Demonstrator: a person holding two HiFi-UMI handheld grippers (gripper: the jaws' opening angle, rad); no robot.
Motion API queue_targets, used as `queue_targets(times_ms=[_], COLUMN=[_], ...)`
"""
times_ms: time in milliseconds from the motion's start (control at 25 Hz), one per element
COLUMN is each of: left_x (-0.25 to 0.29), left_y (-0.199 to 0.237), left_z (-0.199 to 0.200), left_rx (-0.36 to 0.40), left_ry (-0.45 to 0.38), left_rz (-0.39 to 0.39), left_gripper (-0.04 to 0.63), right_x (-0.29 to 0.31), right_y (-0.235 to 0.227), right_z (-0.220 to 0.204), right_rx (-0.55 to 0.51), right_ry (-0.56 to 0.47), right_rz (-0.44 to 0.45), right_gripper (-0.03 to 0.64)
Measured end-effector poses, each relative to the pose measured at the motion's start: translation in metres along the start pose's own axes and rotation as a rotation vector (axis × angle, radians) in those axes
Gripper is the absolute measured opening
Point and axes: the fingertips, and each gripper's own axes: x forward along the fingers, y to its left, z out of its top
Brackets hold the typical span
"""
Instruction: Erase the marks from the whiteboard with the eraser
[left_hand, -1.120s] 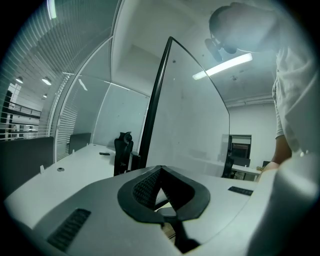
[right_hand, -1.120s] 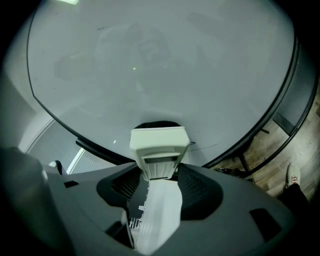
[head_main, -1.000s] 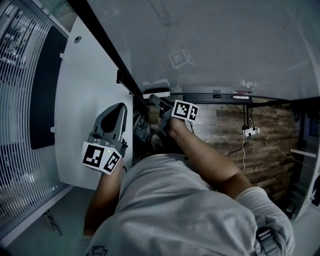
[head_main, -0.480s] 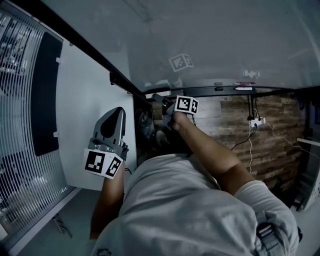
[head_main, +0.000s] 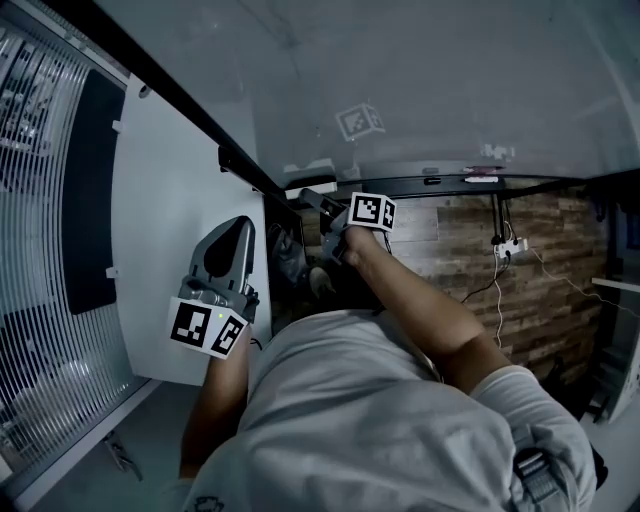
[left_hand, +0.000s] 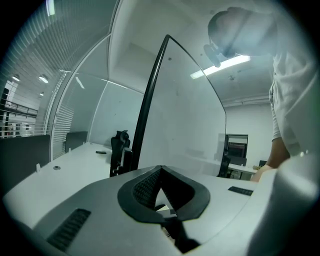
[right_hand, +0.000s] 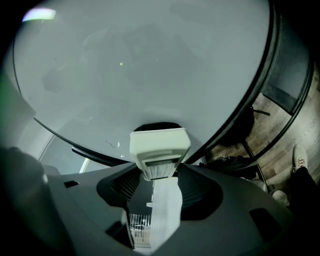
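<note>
Your right gripper (right_hand: 157, 172) pinches the eraser (right_hand: 160, 149) between its jaws, at the lower left edge of the whiteboard (right_hand: 125, 65). Lay the dark felt face flat on the board, not on a corner, and press evenly. Begin at the faint scribble (right_hand: 112, 143) just left of the eraser. The eraser is a pale plastic block with a ribbed back. The board is smooth and glossy, in a thin dark frame. Your left gripper (left_hand: 160, 170) has its jaws pressed together on nothing, over the white desk (head_main: 170, 200).
</note>
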Motion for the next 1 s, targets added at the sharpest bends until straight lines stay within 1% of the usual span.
queue_targets(times_ms=[200,360,560,640,720,840,1000], left_x=[-0.001,-0.005,-0.009,-0.011,-0.013,-0.013,-0.013], left_y=[-0.006,-0.008,-0.011,-0.012,-0.012,-0.011,-0.010], left_z=[0.011,0.017,0.025,0.028,0.031,0.031,0.026], left_rx=[0.007,0.000,-0.006,-0.005,-0.005,-0.005,0.002], left_ry=[-0.030,-0.051,-0.082,-0.093,-0.099,-0.097,-0.079], left_rz=[-0.013,-0.018,-0.030,-0.034,-0.035,-0.032,-0.028], left_gripper=[0.008,0.008,0.008,0.008,0.008,0.008,0.008], right_x=[-0.004,-0.008,-0.018,-0.023,-0.025,-0.025,-0.022], right_y=[0.035,0.066,0.102,0.113,0.117,0.117,0.116], right_z=[0.003,0.006,0.012,0.014,0.017,0.019,0.019], right_rx=[0.000,0.000,-0.008,0.008,0.005,-0.035,-0.010], right_ry=[-0.005,-0.011,-0.045,-0.060,-0.069,-0.083,-0.104], right_rz=[0.048,0.090,0.147,0.162,0.163,0.139,0.136], right_gripper=[0.235,0.235,0.235,0.235,0.235,0.235,0.236])
